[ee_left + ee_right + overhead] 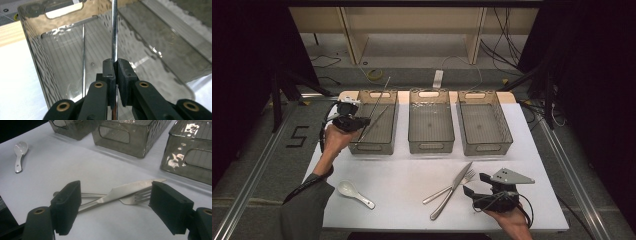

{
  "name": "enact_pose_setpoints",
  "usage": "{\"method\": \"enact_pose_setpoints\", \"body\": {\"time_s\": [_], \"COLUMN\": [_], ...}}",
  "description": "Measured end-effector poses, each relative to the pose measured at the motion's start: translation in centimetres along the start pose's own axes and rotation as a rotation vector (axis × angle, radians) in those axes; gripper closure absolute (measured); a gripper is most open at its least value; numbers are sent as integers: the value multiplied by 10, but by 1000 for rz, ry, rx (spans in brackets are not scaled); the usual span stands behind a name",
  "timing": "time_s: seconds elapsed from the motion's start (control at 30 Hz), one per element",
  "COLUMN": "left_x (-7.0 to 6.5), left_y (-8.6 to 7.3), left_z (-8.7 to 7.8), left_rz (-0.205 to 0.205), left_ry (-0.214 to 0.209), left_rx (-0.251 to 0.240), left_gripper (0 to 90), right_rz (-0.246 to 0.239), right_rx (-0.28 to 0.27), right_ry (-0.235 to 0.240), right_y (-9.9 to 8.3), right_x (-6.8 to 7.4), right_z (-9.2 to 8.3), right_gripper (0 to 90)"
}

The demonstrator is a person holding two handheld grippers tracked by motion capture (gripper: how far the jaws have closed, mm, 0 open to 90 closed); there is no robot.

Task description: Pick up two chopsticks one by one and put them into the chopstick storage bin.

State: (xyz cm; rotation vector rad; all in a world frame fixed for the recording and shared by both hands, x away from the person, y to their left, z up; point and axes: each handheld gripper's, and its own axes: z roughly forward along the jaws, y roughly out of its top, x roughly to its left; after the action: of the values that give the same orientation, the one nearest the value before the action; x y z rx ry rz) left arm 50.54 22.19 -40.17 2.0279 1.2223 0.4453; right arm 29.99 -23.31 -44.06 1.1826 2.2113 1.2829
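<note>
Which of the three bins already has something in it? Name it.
The left bin, beside the left hand-held gripper: thin metal rods rest inside it. The middle bin and right bin look empty.

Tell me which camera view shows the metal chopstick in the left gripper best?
The left gripper view: the chopstick stands large, clamped between the fingers over the left bin. The high view shows it small and thin, slanting over that bin.

Overhead forward-down; two close gripper-mounted views

Three bins (431, 122) in row behind; spoon (354, 192) front left; knife (452, 189) crossing fork (448, 188) front right.
</note>
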Motion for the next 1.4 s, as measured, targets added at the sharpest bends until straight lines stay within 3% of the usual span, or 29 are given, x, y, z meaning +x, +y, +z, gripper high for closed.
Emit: {"method": "enact_pose_setpoints", "body": {"time_s": [0.97, 1.03, 1.17, 1.4], "left_x": [8, 8, 5, -2], "left_y": [-10, -9, -6, -5], "left_z": [11, 11, 10, -1], "left_rz": [-60, -54, -58, -65], "left_ry": [25, 30, 41, 7], "left_rx": [81, 64, 58, 41], "left_gripper": [830, 800, 646, 445], "right_rz": [0, 0, 2, 1], "right_rx": [0, 1, 2, 2], "right_ry": [0, 0, 0, 1], "right_y": [0, 0, 0, 0], "right_x": [0, 0, 1, 1], "right_z": [0, 0, 0, 0], "right_gripper": [261, 261, 261, 261]}}
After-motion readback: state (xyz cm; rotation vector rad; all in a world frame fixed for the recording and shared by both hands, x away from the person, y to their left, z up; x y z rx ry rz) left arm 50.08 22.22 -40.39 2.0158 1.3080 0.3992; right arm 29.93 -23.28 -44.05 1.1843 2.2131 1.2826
